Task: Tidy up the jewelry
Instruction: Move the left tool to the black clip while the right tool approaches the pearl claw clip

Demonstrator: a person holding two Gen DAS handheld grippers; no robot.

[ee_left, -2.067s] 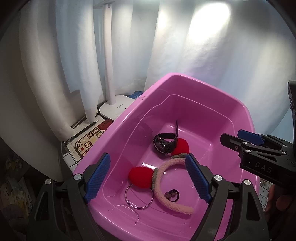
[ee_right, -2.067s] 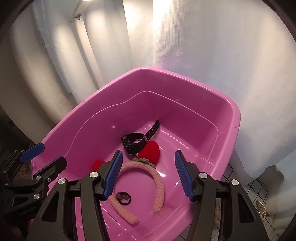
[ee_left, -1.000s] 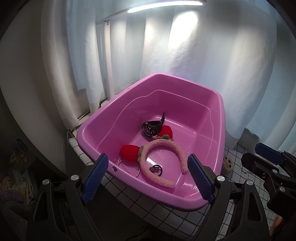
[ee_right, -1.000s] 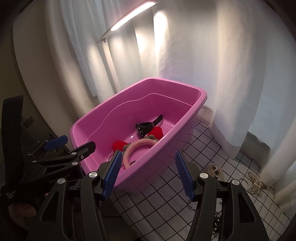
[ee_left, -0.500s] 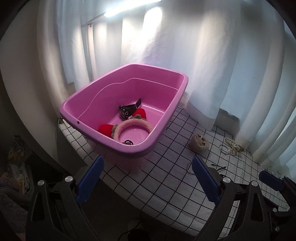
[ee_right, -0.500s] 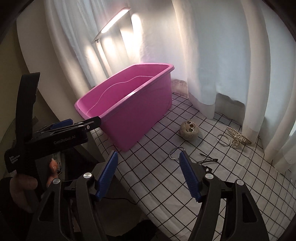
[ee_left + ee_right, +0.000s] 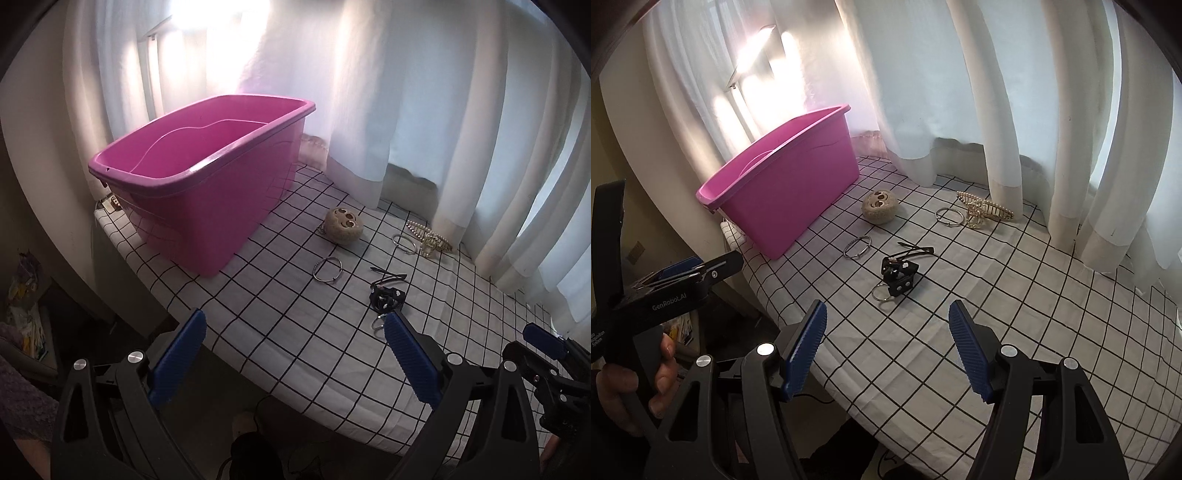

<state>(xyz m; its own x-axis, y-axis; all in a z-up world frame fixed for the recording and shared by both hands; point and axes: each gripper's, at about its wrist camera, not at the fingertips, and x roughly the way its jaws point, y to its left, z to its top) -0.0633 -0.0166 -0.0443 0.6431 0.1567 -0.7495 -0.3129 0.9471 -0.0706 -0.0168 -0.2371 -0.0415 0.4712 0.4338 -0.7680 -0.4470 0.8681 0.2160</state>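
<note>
Curtains [image 7: 960, 92] back pink bin [image 7: 783, 177]; scattered bangle [image 7: 857, 246] and black clip [image 7: 899, 275] face both released tools.

Bright lamp [image 7: 750, 59] glare thru curtains [image 7: 923, 74], dim foreground, fisheye-warped edges w/ dark vignette.

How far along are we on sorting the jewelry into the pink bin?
Done: can't tell; the pink bin interior is hidden. In hand: nothing; left gripper and right gripper are open. Left: plush charm, bangle, black piece, pearl clip.
</note>
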